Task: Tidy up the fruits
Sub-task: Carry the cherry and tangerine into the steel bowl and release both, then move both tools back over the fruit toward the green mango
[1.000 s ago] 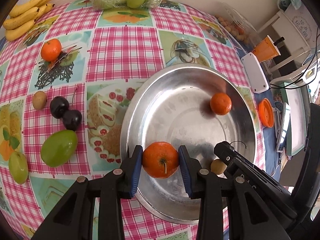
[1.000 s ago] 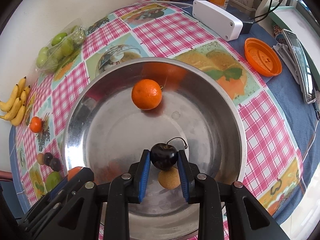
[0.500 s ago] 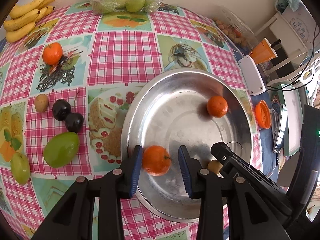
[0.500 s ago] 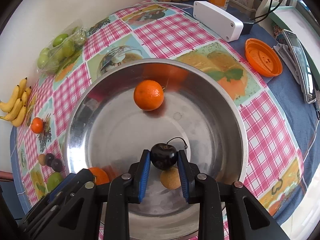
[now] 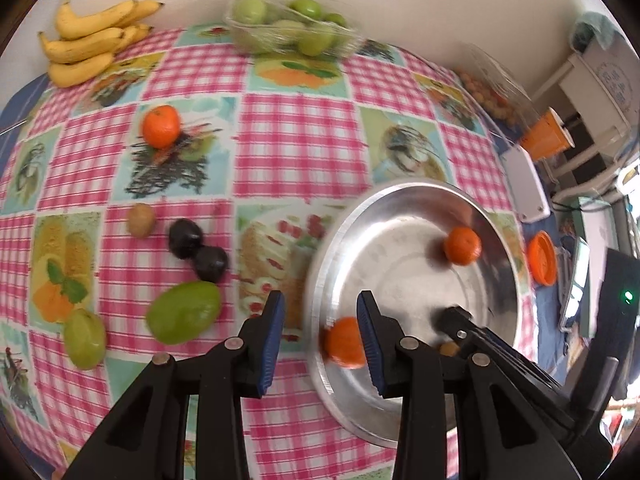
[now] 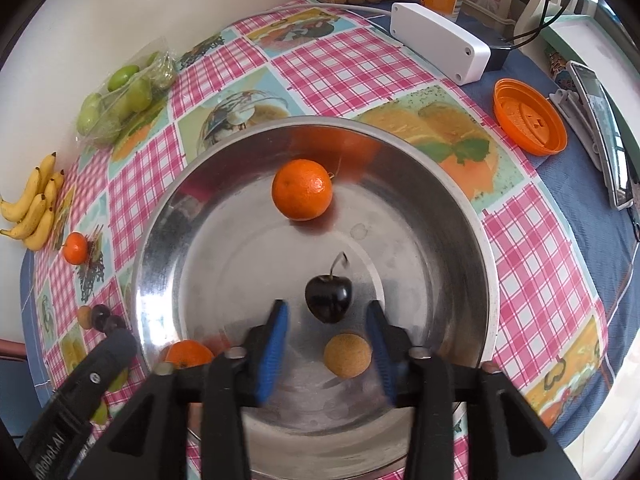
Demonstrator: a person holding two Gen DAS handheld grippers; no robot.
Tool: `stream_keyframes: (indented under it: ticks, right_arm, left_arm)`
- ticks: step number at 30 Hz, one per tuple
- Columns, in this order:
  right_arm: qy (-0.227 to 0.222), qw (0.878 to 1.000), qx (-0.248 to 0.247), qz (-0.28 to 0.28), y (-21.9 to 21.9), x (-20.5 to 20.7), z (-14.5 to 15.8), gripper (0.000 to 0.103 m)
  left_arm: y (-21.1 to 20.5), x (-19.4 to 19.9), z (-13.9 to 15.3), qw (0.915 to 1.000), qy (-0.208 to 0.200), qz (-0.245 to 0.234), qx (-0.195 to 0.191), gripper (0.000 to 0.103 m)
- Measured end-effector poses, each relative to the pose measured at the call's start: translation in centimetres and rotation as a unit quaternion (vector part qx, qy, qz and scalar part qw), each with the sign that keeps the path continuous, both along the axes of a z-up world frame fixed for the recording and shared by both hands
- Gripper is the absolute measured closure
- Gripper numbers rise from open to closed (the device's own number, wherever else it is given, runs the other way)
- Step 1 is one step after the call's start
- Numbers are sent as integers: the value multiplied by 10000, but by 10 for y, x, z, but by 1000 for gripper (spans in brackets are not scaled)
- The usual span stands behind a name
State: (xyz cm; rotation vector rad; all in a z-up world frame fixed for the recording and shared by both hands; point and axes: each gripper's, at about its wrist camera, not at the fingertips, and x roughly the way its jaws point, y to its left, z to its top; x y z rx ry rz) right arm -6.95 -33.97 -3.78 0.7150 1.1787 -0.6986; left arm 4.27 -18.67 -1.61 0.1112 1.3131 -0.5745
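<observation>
My right gripper points down into the steel bowl, and its jaws are opening; the blue pads stand clear on either side of the dark cherry, which lies on the bowl floor just ahead of them, its stem curling up. A small tan round fruit sits between the fingers, close behind the cherry. Farther in, near the far wall, rests a mandarin, and a second mandarin lies against the near-left wall.

My left gripper hangs above the bowl's left rim, its jaws parted and gripping nothing; that second mandarin shows just behind its right pad, blurred.

Out on the checked tablecloth to the left I see a green mango, a smaller green fruit, two dark cherries touching, a kiwi-like brown fruit, and another mandarin. Bananas and a bag of green fruit lie along the wall.
</observation>
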Motion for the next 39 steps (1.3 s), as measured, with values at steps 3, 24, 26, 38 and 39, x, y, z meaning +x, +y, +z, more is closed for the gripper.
stream_keyframes:
  ticks: [3, 24, 26, 38, 39]
  right_arm:
    - [-35, 9999, -57, 84, 0, 3, 2, 44]
    - [-106, 9990, -46, 437, 5, 11, 0, 10]
    - [-124, 9989, -46, 439, 5, 11, 0, 10]
    - [-111, 9982, -83, 588, 6, 16, -2, 0]
    - [-122, 9980, -97, 616, 6, 16, -1, 0]
  left_arm:
    - [11, 8, -1, 9995, -84, 248, 175, 46]
    - [56, 32, -14, 9897, -380, 1167, 734, 9]
    - [57, 32, -14, 9894, -368, 1197, 740, 9]
    - [66, 35, -16, 9886, -302, 1358, 577, 6]
    - [67, 35, -15, 9885, -335, 1361, 560, 6]
